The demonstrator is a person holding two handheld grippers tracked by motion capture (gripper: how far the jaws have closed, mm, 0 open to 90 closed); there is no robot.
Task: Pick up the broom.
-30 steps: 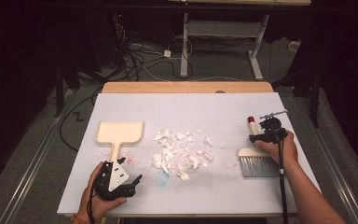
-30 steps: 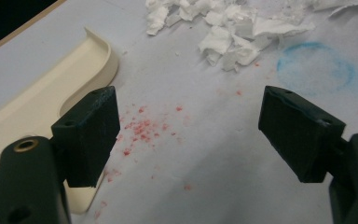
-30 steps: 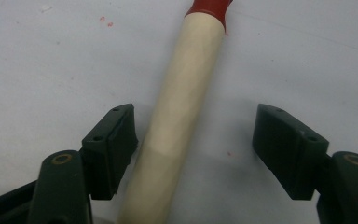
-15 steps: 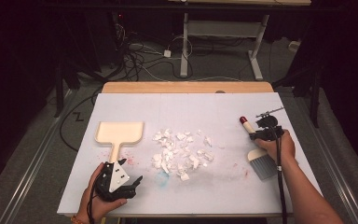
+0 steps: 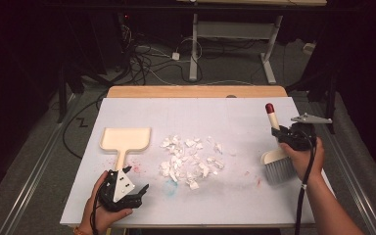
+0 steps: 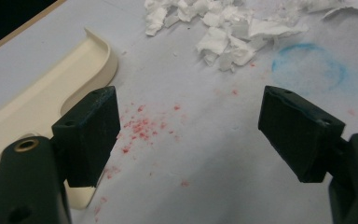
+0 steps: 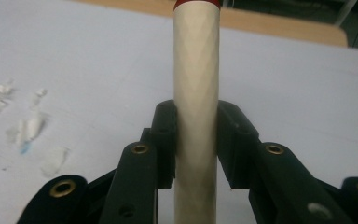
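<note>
- left gripper (image 5: pixel 127 188) near table's (image 5: pixel 225 117) front edge, jaws wide, nothing between, just by dustpan (image 5: pixel 126 139) handle
- paper scraps (image 5: pixel 191 159) piled mid-table
- right gripper (image 5: pixel 286 133) clamped on brush (image 5: pixel 275 147) handle, bristles at table's right side

No readable text, labels, brands, numbers or signs anywhere.
</note>
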